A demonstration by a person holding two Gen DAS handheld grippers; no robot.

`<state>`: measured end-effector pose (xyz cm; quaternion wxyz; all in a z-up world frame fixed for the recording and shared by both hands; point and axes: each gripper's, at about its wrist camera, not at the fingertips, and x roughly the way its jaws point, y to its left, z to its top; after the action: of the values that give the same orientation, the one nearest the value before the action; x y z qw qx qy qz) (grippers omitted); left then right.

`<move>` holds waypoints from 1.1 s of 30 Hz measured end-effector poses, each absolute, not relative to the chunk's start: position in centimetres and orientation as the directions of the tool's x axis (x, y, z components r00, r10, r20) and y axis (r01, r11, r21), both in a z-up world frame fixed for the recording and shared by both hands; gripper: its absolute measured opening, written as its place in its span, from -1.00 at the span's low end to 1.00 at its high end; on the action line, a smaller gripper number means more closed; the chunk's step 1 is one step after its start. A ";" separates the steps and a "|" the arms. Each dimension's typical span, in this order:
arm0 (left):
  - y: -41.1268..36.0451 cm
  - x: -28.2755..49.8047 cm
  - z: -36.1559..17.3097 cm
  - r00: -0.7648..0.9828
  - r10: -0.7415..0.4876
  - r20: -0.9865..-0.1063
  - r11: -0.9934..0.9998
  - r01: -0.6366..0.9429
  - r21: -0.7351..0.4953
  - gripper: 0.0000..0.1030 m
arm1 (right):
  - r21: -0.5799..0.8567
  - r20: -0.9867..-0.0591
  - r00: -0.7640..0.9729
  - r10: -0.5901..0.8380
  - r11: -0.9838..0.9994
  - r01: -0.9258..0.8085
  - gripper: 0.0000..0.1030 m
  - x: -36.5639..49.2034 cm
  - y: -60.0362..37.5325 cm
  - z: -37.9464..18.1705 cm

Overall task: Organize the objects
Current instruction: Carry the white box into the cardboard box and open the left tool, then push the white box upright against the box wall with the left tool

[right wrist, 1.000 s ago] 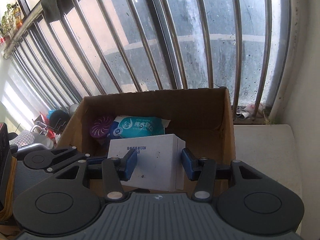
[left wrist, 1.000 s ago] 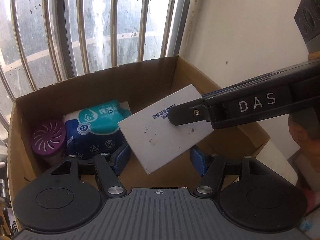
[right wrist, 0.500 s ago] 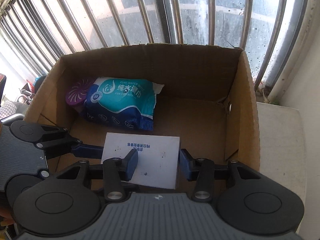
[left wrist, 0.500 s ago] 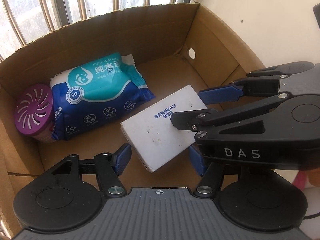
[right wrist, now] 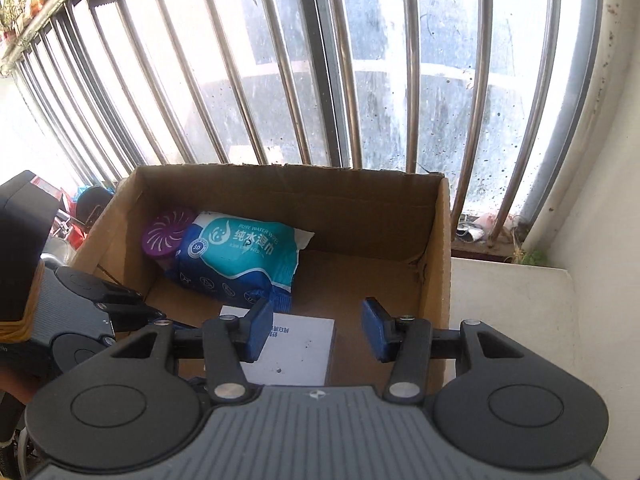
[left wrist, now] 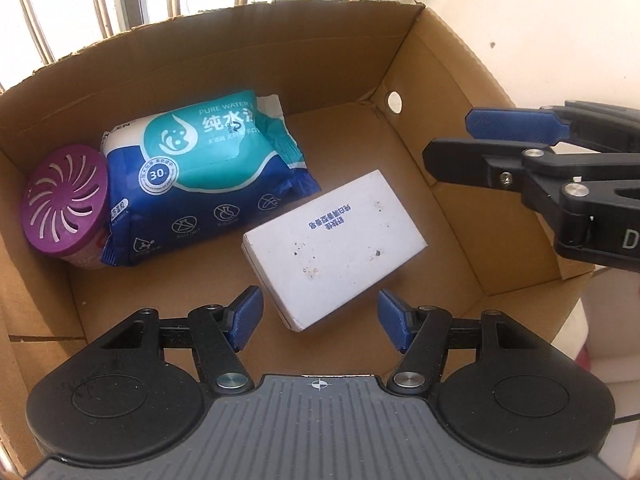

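The white box (left wrist: 334, 248) lies flat on the floor of the carton (left wrist: 280, 52), printed face up, set at a slant, clear of every wall. It is held by neither gripper.

Left gripper (left wrist: 320, 318): jaws apart, having just been closing a little, nothing pressed between them. The white box lies below and just ahead of the blue pads (left wrist: 244, 318); its near corner falls in the gap between them, and no pad touches it.

Right gripper (right wrist: 316, 330): jaws apart, having just been opening, nothing between them. It stands over the carton's right wall in the left view. In its own view the white box (right wrist: 298, 354) shows below, partly behind the left pad (right wrist: 258, 330) and off to the left of the gap.

The wipes pack (left wrist: 208, 178) lies at the carton's far left, touching the purple can (left wrist: 66, 206) in the corner. The wipes pack's nearest corner is near the white box.
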<state>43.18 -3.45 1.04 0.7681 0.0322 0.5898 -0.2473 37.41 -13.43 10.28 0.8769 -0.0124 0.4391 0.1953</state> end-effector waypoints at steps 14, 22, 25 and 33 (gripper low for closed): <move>-6.9 44.0 2.2 0.191 -0.389 -0.901 0.868 0.406 -0.288 0.08 | 0.127 -0.692 0.640 0.335 0.929 -0.349 0.01 34.9 -18.4 12.3; -10.5 38.3 4.8 0.450 -0.186 -0.874 0.571 0.773 0.276 0.34 | 0.211 -0.677 0.638 0.368 0.927 -0.310 0.03 35.0 -20.6 11.3; -11.6 39.2 4.4 0.430 -0.199 -0.881 0.505 0.815 0.283 0.34 | 0.245 -0.694 0.609 0.385 0.921 -0.302 0.03 35.6 -20.8 10.2; -12.8 38.9 2.6 0.423 -0.193 -0.885 0.305 0.883 0.356 0.35 | 0.275 -0.688 0.600 0.408 0.912 -0.305 -0.42 36.0 -20.8 7.6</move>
<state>38.90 -12.82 2.65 0.7121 0.4523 0.3817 -0.3778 36.03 -20.81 7.61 0.8921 0.0643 0.4001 0.1997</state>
